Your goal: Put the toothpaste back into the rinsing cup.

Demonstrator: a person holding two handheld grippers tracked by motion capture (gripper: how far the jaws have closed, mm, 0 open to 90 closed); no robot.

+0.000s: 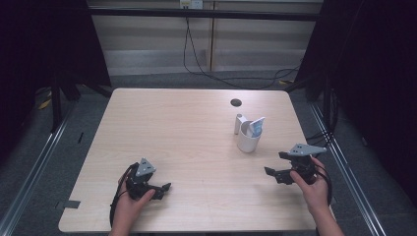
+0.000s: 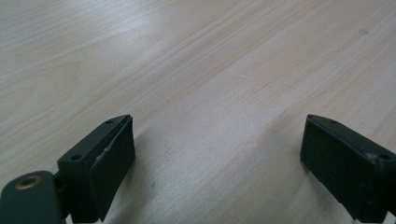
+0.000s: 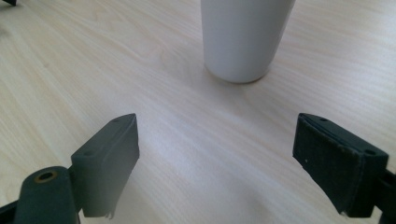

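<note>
A white cup [image 1: 247,139] stands upright on the right half of the wooden table [image 1: 187,132], with a blue and white item [image 1: 255,128] sticking out of it and a small white upright object [image 1: 238,123] just behind it. My right gripper [image 1: 273,163] sits near the table's right front, open, its jaws wide apart and aimed toward the cup [image 3: 245,37], which is a short way ahead of them. Over at the left front my left gripper [image 1: 164,191] is open too, low over bare wood, nothing between its jaws. In each gripper view the gap between the jaws, left [image 2: 217,158] and right [image 3: 217,158], holds only tabletop.
A dark round grommet hole [image 1: 236,102] lies at the table's far edge behind the cup. Black cables [image 1: 196,64] trail over the floor beyond the table. Metal frame rails run along both sides.
</note>
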